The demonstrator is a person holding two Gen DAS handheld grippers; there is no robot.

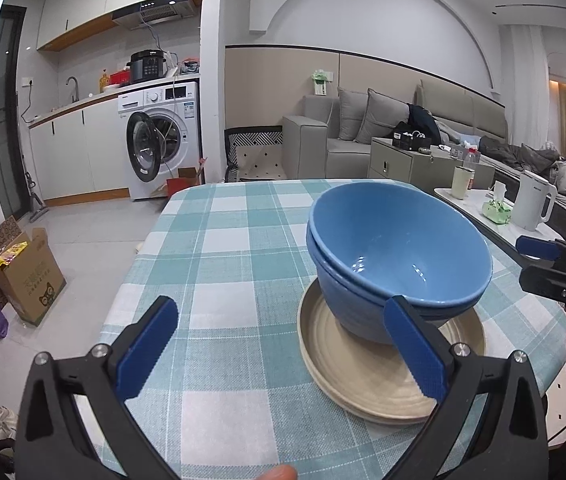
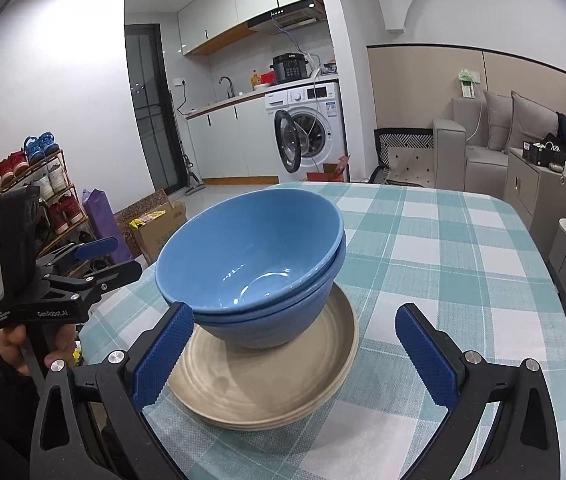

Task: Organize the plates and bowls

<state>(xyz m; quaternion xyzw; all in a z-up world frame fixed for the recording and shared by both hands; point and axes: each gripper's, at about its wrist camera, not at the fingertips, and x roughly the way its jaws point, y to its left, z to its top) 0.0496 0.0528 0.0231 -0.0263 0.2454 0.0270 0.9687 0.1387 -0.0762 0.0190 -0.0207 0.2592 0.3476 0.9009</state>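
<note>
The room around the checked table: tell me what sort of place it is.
Most likely a small open-plan flat, kitchen and living room in one. A washing machine sits under a counter with a tap, a grey sofa stands along the wall, and a shoe rack is by the door.

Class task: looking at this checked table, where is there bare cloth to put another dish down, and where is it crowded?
Free: the tablecloth between the blue bowls and the far edge, and the cloth left of the beige plates in the left wrist view. Crowded: the stack itself, flanked by the open left gripper and right gripper.
</note>
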